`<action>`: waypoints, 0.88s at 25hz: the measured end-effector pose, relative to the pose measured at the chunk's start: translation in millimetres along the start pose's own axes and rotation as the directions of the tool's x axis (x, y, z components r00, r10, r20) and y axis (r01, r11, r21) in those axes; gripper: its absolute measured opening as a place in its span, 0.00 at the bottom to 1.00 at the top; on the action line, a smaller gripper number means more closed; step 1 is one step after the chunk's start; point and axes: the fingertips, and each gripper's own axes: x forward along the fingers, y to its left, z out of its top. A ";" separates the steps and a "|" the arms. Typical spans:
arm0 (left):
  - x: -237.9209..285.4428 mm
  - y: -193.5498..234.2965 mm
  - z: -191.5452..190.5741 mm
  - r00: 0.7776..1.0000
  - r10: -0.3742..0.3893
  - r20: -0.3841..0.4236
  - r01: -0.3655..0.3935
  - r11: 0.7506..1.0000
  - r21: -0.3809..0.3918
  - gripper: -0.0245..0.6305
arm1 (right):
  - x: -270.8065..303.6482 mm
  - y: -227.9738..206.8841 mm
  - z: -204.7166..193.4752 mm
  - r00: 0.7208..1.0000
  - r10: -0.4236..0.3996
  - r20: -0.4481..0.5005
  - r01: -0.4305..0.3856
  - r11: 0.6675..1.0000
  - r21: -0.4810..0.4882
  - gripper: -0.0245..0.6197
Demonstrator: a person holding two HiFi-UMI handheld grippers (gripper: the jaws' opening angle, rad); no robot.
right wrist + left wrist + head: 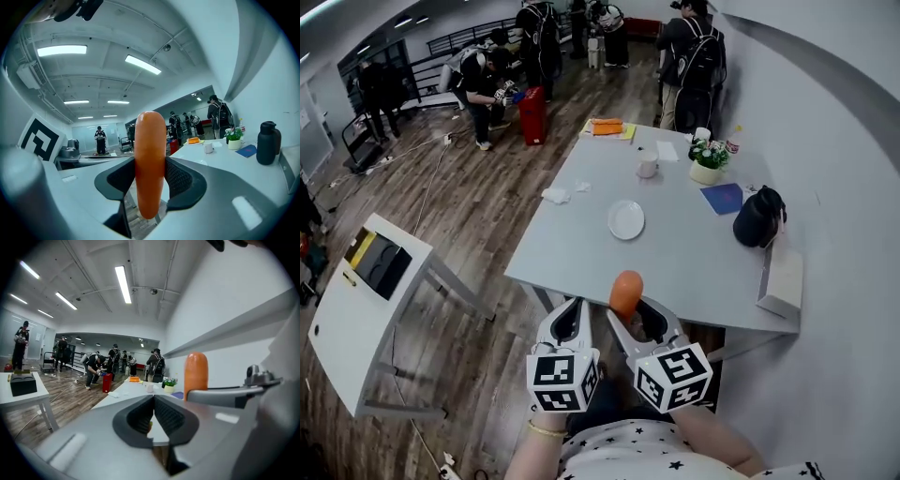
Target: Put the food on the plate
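Right gripper view: a sausage [150, 140] is pinched upright by the right gripper [151, 179], presumably for carrying to the plate [625, 219]; the left gripper [153, 414] is pressed together, empty.

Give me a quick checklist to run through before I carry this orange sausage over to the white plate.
1. Grip: right gripper has its jaws closed on the smooth orange sausage, held upright: ok.
2. Grip firmness: cannot tell.
3. Other tool: left gripper has its jaws together with nothing between them: ok.
4. Target: round white plate is bare: ok.
5. Path: grey tabletop between its near edge and the plate carries no objects: ok.
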 end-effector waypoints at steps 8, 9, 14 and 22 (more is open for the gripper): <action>97.0 -4.1 5.6 0.998 -0.062 -0.027 0.063 0.998 0.015 0.05 | 53.1 -86.5 0.2 0.995 -0.094 -0.033 0.096 0.994 0.049 0.34; 111.6 -2.6 6.8 0.997 -0.067 -0.025 0.068 0.998 0.013 0.05 | 62.9 -98.9 0.7 0.994 -0.103 -0.038 0.105 0.993 0.052 0.34; 184.9 11.7 7.6 0.996 -0.078 -0.046 0.079 0.997 0.009 0.05 | 122.7 -158.2 1.4 0.988 -0.129 -0.090 0.135 0.989 0.062 0.34; 279.2 44.6 8.4 0.992 -0.085 -0.090 0.084 0.996 -0.016 0.05 | 230.0 -238.3 -21.8 0.959 -0.145 -0.242 0.177 0.977 0.115 0.34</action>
